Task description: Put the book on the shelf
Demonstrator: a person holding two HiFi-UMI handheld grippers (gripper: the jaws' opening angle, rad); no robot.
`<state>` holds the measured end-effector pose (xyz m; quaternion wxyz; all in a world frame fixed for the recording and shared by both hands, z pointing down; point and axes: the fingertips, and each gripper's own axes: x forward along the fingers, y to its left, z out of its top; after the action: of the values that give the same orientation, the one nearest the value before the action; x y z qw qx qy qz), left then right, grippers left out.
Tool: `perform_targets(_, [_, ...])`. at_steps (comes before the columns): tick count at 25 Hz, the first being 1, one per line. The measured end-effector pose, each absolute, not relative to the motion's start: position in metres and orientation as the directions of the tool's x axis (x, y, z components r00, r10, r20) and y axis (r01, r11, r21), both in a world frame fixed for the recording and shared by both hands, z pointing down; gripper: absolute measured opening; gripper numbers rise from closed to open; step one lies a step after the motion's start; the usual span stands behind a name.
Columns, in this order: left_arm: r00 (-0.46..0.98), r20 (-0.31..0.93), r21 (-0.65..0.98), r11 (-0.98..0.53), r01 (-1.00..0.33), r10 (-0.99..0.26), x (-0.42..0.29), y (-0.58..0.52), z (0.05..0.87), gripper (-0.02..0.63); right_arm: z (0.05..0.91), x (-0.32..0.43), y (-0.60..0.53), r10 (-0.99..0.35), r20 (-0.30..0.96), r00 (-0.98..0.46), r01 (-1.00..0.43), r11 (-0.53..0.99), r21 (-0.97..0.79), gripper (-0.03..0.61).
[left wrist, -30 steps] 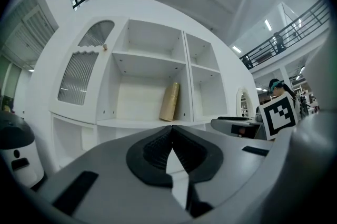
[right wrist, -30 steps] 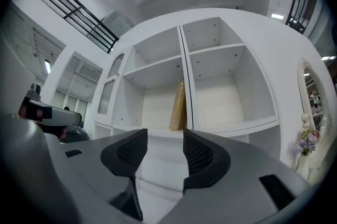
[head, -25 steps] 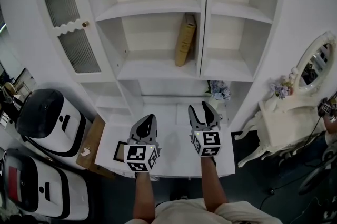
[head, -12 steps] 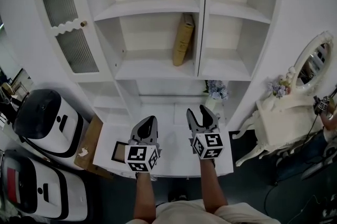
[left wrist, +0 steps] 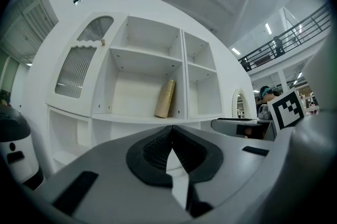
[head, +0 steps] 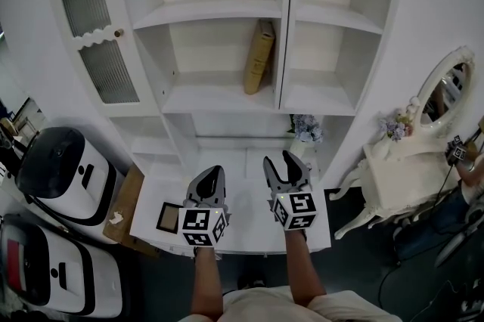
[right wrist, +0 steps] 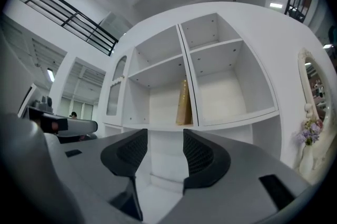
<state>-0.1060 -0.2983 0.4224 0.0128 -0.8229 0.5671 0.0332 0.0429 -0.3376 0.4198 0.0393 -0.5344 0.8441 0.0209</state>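
A tan book (head: 258, 57) stands leaning against the right wall of the shelf unit's middle-left compartment; it shows as the book (left wrist: 165, 99) in the left gripper view and the book (right wrist: 184, 102) in the right gripper view. The white shelf unit (head: 219, 100) fills the upper head view. My left gripper (head: 209, 183) is shut and empty, low over the white tabletop (head: 242, 233). My right gripper (head: 285, 169) hangs beside it, open with nothing between its fingers. Both point at the shelves from well below the book.
A small dark picture frame (head: 169, 217) lies on the tabletop's left end. A bunch of flowers (head: 305, 128) sits at the shelf's foot. Two white-and-black machines (head: 59, 173) stand at left, a white dressing table with mirror (head: 435, 124) at right, where a person's hand shows.
Both grippers have held nearly still over the tabletop. The head view has drifted a little, so the shelf and book sit slightly further left in the frame.
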Motion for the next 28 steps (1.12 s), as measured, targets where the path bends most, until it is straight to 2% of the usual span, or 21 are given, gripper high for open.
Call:
perform_targets(15, [0.353, -0.059, 0.021, -0.355, -0.935, -0.934, -0.102, -0.293, 0.428, 0.016, 0.428, 0.04, -0.329, -0.888, -0.093, -0.45, -0.889, 0.455, -0.049, 0.224])
perform_targets(28, [0.353, -0.056, 0.026, -0.354, -0.935, -0.934, -0.103, -0.297, 0.431, 0.016, 0.427, 0.037, -0.328, -0.879, -0.115, -0.463, -0.881, 0.47, -0.048, 0.162])
